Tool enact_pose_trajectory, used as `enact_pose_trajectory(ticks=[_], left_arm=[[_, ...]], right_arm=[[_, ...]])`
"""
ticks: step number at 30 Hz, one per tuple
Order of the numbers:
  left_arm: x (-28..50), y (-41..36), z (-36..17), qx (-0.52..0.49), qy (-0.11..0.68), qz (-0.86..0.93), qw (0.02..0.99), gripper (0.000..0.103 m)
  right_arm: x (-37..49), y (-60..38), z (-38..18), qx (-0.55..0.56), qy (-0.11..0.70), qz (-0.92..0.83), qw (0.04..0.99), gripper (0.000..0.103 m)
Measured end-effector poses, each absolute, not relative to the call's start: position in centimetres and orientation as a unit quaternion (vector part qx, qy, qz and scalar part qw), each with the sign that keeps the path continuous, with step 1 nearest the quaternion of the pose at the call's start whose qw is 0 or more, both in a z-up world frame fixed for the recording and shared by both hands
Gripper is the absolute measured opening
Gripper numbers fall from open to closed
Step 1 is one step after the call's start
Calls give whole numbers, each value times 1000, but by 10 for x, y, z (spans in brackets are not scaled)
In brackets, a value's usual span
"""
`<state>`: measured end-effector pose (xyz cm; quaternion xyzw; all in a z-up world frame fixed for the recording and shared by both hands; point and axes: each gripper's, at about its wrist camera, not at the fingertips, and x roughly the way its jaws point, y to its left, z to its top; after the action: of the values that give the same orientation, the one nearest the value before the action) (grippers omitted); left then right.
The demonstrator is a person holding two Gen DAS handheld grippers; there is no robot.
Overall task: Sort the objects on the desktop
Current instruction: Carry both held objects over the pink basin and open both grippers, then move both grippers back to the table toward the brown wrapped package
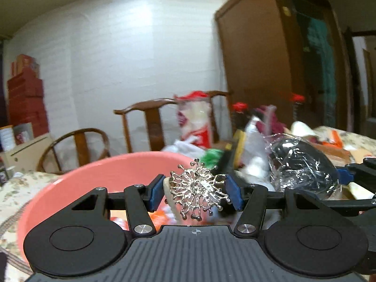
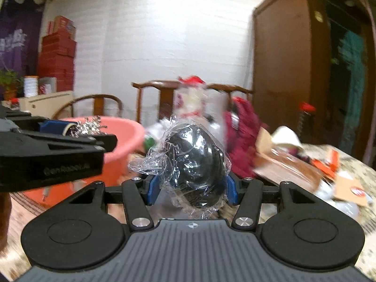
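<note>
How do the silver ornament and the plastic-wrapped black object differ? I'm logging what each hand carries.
The silver ornament is a spiky, shiny metal piece, bare; the wrapped black object is smooth, rounded and dark, covered in crinkled clear film. The ornament sits in the left tongs in front of the pink basin; the black object sits in the right tongs. Both are gripped between blue pads, off the table.

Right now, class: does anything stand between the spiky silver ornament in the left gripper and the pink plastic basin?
Nothing visible does. The left gripper holds the spiky silver ornament at the pink plastic basin's near rim, with open space between. The plastic-wrapped black object in the right gripper sits off to the side.
</note>
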<state>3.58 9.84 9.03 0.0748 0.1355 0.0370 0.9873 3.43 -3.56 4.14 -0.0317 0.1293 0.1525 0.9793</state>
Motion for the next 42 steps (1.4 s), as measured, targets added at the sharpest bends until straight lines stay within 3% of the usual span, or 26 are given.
enact_pose_trajectory(ticks=[16,29,31,34,35,42], left_arm=[[64,197,137,38,112,123,985,58],[82,248,90,-8,178,159,971,59],[81,245,92,11,176,174,969,65],[80,242,95,25,171,182,968,74],[78,241,96,25,171,184,968,78],[61,235,104,24,149,198,968,92]], right_arm=[[81,92,87,-60,109,258,958,60],[118,147,54,-84,195,286,934,62],[119,147,52,-89,203,282,933,66],[110,146,55,-98,188,273,938,90],[105,147,56,-105,174,264,943,93],[84,140,67,-120,137,253,950,93]])
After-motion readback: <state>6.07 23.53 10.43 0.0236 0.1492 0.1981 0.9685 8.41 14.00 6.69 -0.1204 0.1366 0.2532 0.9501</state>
